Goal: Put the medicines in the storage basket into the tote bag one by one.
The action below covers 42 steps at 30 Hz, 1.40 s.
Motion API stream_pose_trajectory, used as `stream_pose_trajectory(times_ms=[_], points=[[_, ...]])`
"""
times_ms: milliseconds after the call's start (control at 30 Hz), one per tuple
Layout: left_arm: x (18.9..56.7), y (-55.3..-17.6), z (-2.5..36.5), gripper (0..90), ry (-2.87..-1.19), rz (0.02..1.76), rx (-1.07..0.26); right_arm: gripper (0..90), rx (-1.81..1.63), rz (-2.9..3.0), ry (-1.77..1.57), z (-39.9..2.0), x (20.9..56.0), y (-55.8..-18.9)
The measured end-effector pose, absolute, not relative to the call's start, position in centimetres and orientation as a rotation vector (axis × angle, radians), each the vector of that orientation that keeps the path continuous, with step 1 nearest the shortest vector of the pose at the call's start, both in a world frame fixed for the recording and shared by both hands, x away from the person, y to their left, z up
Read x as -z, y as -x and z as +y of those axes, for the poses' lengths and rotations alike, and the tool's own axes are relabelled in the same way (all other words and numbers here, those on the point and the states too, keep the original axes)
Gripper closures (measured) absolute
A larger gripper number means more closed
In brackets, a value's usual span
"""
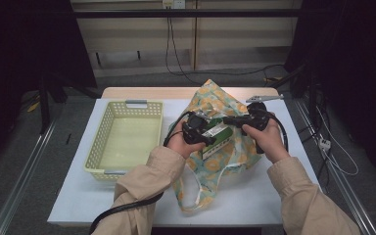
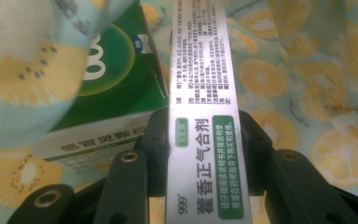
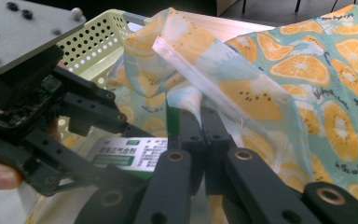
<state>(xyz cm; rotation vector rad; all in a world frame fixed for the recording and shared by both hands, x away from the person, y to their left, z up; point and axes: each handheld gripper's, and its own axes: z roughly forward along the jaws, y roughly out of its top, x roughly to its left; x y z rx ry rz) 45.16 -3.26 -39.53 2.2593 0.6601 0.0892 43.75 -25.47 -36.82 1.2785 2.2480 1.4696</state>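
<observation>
A fruit-print cloth bag (image 1: 214, 98) lies on the white table (image 1: 254, 196), its mouth lifted. My left gripper (image 1: 199, 131) is shut on a slim white-and-green medicine box (image 1: 216, 133) at the bag's mouth. In the left gripper view the jaws clamp that box (image 2: 200, 84) by its long sides, and a second, green box (image 2: 116, 74) lies behind it under the cloth (image 2: 307, 93). My right gripper (image 1: 232, 119) is shut on the bag's edge; in the right gripper view its jaws (image 3: 198, 116) pinch the fabric (image 3: 270, 79), with the box (image 3: 130, 151) just to the left.
A pale yellow perforated basket (image 1: 127, 104) stands on the table left of the bag, also seen as the basket (image 3: 93, 42) in the right gripper view. The bag's handles (image 1: 196, 196) trail toward the table's front edge. Cables run from both grippers.
</observation>
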Motion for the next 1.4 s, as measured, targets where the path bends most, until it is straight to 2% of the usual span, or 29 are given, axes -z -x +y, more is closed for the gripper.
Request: stream_pose_trajectory(times_ms=[300,333,367,433,500,567,700,967,1100,1400], points=[[40.2,-46.5,-4.5,62.0,-2.203,0.705,-0.15,89.8,-1.477,2.242,-1.285,-25.5,36.7,-44.0],[40.4,-46.6,-4.5,61.0,-2.186,0.687,-0.12,89.8,-1.474,2.242,-1.287,-25.5,36.7,-44.0],[40.4,-46.6,-4.5,57.3,-2.18,0.685,-0.107,89.8,-1.471,2.242,-1.288,-25.5,36.8,-44.0],[40.5,-46.3,-4.4,39.6,-2.188,0.704,-0.112,89.8,-1.468,2.247,-1.288,-25.5,36.8,-44.0],[40.4,-46.0,-4.2,34.9,-2.19,0.715,-0.086,89.8,-1.465,2.248,-1.29,-25.5,36.9,-44.1],[40.2,-45.6,-3.8,25.6,-2.196,0.724,-0.086,89.8,-1.465,2.246,-1.29,-25.5,36.9,-44.1],[39.7,-44.7,-2.7,17.8,-2.183,0.719,-0.083,89.8,-1.457,2.25,-1.285,-25.4,36.9,-44.0],[38.5,-43.2,0.4,16.1,-2.209,0.691,-0.088,89.8,-1.438,2.245,-1.296,-25.7,37.1,-43.7],[37.7,-43.2,2.1,15.9,-2.206,0.724,-0.157,89.8,-1.42,2.241,-1.309,-26.1,37.1,-43.6],[37.0,-44.3,5.0,14.7,-2.209,0.774,-0.213,89.8,-1.41,2.23,-1.321,-26.6,37.3,-43.7]])
